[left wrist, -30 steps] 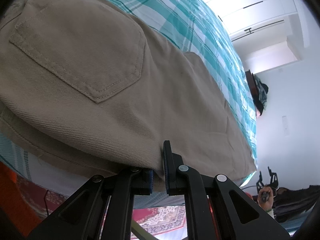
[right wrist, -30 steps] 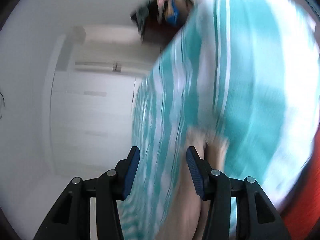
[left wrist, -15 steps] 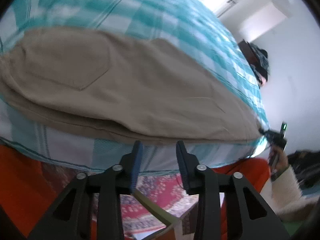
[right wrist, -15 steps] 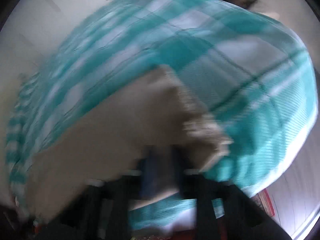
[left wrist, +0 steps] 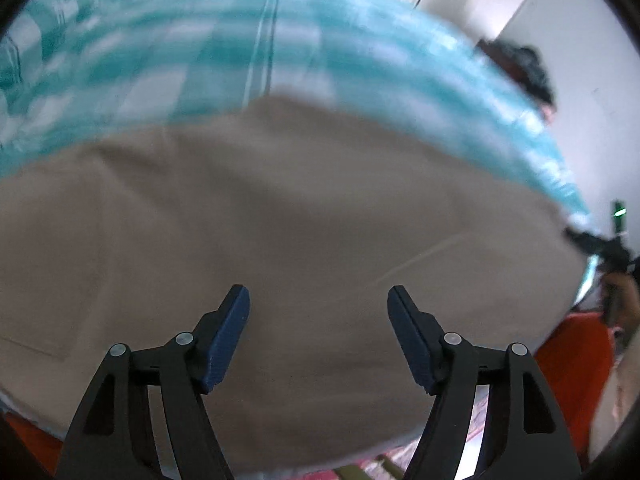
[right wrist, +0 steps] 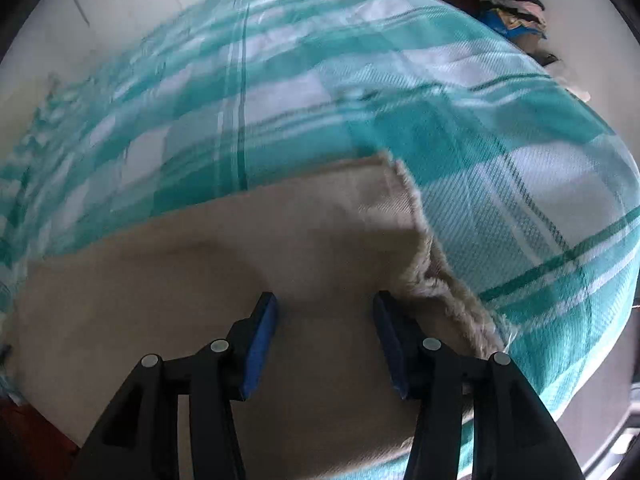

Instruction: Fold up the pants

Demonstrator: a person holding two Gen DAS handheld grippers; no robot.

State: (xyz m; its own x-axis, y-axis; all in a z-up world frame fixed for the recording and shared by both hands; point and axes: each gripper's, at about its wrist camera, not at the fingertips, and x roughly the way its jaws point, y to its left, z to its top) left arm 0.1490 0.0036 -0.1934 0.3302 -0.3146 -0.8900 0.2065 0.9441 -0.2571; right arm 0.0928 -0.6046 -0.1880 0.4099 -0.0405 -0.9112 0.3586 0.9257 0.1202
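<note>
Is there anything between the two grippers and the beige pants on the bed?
Nothing visible. The pants lie flat on the checked bedspread, directly below the left gripper and right gripper. Both jaws, just opened, hold nothing.

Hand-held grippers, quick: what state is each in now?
Left hand-held gripper: open, just been opening, empty above the pants.
Right hand-held gripper: open, just reopened, holding nothing.
</note>
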